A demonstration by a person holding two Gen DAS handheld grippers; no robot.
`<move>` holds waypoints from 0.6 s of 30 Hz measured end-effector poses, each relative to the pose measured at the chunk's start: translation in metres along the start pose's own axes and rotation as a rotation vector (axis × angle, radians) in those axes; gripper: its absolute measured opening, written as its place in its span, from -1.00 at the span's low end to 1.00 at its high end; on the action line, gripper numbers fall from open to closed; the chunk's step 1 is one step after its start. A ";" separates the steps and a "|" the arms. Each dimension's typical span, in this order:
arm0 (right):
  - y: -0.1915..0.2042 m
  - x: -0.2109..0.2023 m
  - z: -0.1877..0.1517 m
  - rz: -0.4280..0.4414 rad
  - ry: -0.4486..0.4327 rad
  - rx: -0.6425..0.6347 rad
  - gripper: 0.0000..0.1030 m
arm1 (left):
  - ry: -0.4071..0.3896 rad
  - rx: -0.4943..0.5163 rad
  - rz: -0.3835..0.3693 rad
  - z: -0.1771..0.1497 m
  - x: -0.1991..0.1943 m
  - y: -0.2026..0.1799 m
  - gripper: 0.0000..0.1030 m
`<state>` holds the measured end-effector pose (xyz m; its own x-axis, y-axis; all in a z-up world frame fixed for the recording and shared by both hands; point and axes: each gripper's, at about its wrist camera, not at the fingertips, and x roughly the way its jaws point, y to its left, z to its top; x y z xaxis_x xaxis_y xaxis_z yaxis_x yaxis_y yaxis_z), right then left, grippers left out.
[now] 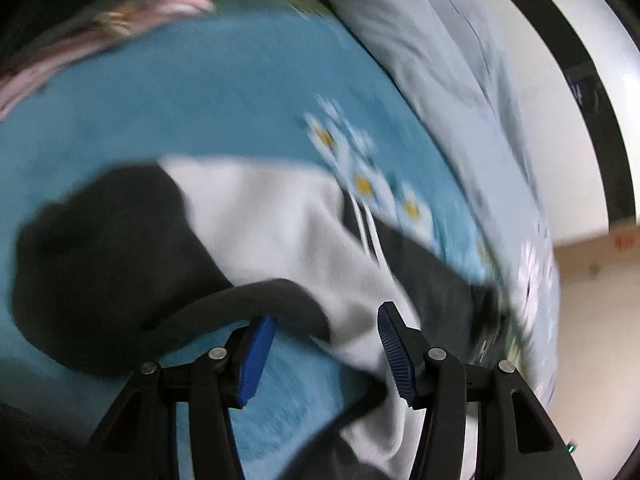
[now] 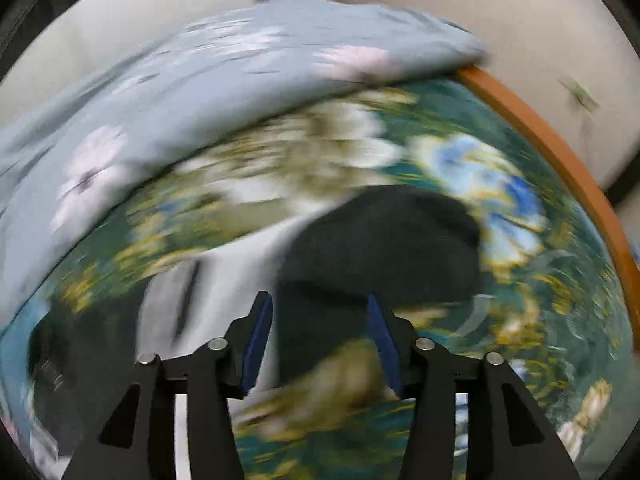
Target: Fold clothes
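Both views motion-blurred. Left gripper (image 1: 326, 354) jaws spread wide, nothing pinched; black-and-white garment (image 1: 272, 224) lies on the teal floral bedsheet (image 1: 192, 92) just ahead, white fabric running between and under the fingers. Right gripper (image 2: 320, 346) also wide open w/ nothing held, garment's black sleeve (image 2: 384, 248) right in front. Grey floral quilt (image 2: 168, 92) bunched behind.

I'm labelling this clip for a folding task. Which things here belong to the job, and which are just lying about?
Job:
- black-and-white garment, spread on the bed
- left gripper, open over the garment
- right gripper, open over a black sleeve

Lying about:
- blue floral sheet
- grey quilt, bunched behind
- wooden bed edge
- pink cloth
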<state>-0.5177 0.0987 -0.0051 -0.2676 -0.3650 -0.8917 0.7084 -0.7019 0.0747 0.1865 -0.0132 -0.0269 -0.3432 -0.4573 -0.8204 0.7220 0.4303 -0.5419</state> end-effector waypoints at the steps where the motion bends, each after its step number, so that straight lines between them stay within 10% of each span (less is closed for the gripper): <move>1: 0.018 -0.001 -0.003 0.044 0.005 -0.038 0.12 | -0.032 -0.024 0.013 0.012 -0.011 0.009 0.10; 11: 0.173 -0.003 -0.065 0.336 0.141 -0.336 0.12 | -0.060 -0.419 0.127 0.064 -0.040 0.116 0.20; 18: 0.179 -0.016 -0.093 0.365 0.208 -0.355 0.12 | 0.127 -0.096 0.291 0.094 -0.018 0.106 0.21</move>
<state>-0.3259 0.0361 -0.0189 0.1463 -0.3925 -0.9080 0.9176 -0.2892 0.2728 0.3256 -0.0324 -0.0530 -0.2070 -0.2063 -0.9563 0.7429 0.6028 -0.2909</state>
